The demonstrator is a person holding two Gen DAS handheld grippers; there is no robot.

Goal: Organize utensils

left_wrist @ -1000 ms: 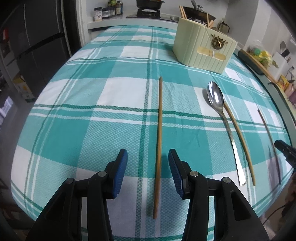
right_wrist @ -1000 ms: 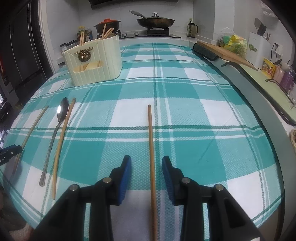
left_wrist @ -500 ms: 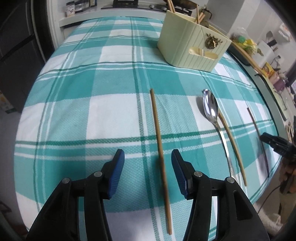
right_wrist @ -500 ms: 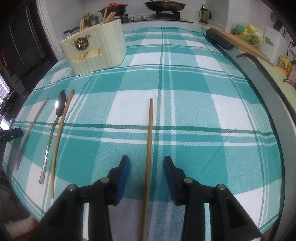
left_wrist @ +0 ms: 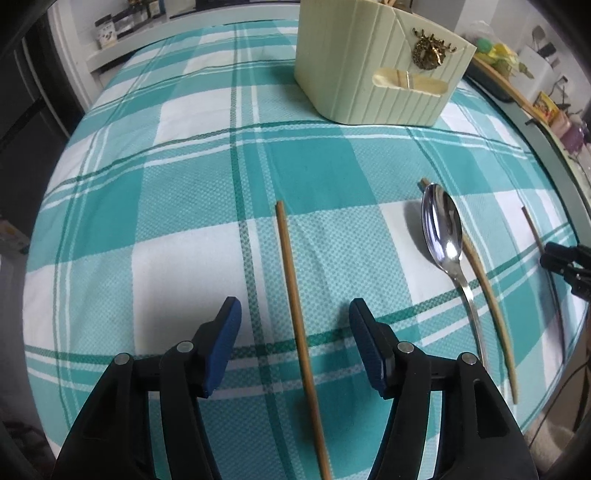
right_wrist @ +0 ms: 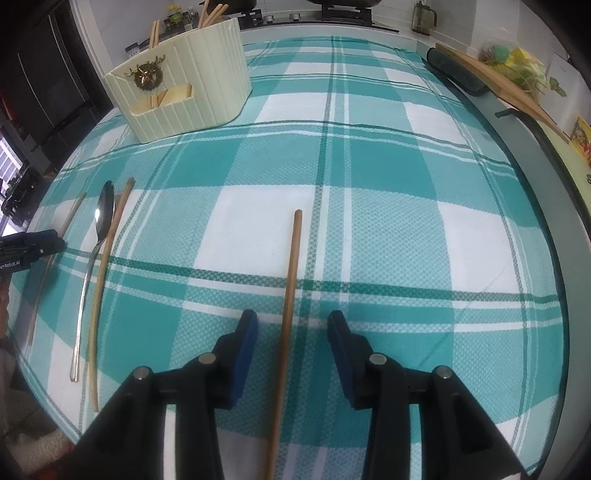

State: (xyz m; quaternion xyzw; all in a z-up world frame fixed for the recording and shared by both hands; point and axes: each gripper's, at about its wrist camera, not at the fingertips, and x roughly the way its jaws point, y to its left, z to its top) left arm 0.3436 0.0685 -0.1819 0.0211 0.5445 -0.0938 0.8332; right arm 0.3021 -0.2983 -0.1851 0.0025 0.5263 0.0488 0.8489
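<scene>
Chopsticks (right_wrist: 211, 13) stand upright in the cream utensil holder (right_wrist: 192, 92).

Four wooden chopsticks and a steel spoon (left_wrist: 443, 232) are laid flat, pointing toward twelve o'clock. A ribbed cream holder (right_wrist: 184, 96) is stood upright beyond them; sticks are held in it.

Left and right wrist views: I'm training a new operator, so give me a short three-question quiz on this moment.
1. True or false: the left gripper is shut on a chopstick.
2. What lies against the spoon? A) fork B) another chopstick C) knife
3. Fill in: the cream utensil holder already holds several ____.

Key: 1 false, its jaws are open either side of the stick, as are the right gripper jaws. 2 B. 3 chopsticks.
</scene>
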